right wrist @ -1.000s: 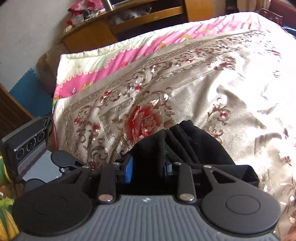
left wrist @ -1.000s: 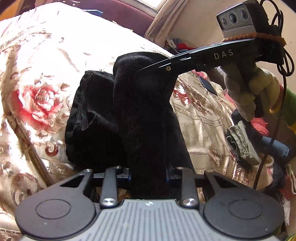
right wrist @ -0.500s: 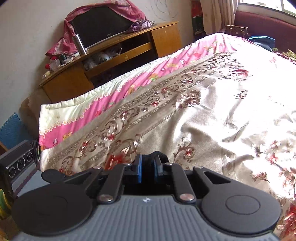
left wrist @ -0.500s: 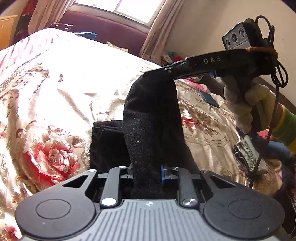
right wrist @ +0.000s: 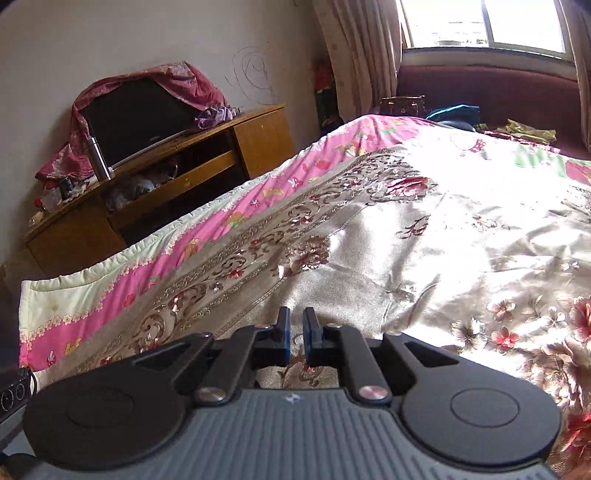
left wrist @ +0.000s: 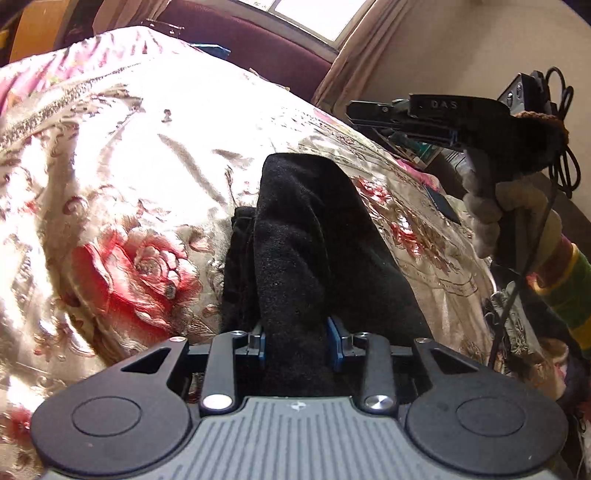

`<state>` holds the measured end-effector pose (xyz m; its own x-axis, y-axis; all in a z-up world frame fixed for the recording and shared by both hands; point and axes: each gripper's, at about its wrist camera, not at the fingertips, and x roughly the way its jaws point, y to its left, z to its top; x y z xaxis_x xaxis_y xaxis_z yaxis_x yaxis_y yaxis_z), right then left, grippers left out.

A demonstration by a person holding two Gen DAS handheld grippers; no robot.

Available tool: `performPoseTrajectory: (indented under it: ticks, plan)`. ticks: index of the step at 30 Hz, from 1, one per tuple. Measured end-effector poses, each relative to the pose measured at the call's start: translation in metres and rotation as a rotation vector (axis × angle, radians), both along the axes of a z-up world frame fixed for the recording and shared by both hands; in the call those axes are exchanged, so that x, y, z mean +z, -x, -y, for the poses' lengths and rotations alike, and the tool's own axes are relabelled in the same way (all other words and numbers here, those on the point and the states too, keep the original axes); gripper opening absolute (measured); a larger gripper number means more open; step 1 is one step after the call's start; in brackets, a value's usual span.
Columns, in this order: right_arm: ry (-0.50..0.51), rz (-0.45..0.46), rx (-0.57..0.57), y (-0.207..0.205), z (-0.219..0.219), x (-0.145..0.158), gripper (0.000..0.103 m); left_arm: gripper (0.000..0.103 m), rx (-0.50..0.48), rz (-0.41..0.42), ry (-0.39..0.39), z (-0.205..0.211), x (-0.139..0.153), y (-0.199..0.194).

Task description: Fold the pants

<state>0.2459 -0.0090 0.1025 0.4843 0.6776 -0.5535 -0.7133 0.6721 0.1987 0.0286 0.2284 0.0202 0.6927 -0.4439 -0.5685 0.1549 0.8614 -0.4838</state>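
The black pants (left wrist: 314,236) lie bunched on the floral bedspread (left wrist: 122,155) in the left wrist view. My left gripper (left wrist: 297,341) is shut on a thick fold of them, and the cloth rises up out of its fingers. My right gripper (left wrist: 354,110) shows at the upper right of that view, held by a gloved hand, lifted clear of the pants. In the right wrist view the right gripper (right wrist: 294,328) has a narrow gap between its blue pads and holds nothing; no pants show there.
A wooden TV cabinet (right wrist: 155,177) with a draped screen stands left of the bed. A window (right wrist: 480,22) with curtains and a dark red bench (right wrist: 480,88) are at the far end. Clutter and clothes (left wrist: 517,314) lie off the bed's right side.
My right gripper let go of the pants and lifted away to the right. The raised fold dropped onto the bed. My left gripper stays shut on the cloth.
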Motion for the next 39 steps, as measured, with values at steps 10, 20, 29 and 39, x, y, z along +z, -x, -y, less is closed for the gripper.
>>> performPoseTrajectory:
  ticks: [10,20,29,39]
  plan:
    - [0.049,0.014,-0.067,0.044,0.021,-0.077,0.036,0.052,0.022,0.183,-0.186,0.036,0.024,-0.023]
    - [-0.110,-0.127,-0.243,0.027,0.063,-0.097,0.040,0.057,0.067,0.115,-0.216,0.022,0.014,-0.019]
    - [-0.085,-0.084,-0.125,0.038,0.012,-0.094,0.043,0.064,0.067,0.117,-0.351,0.036,0.001,-0.049]
    - [-0.137,-0.098,-0.213,0.077,0.068,-0.061,0.049,0.071,0.104,0.144,-0.258,0.013,0.024,-0.020]
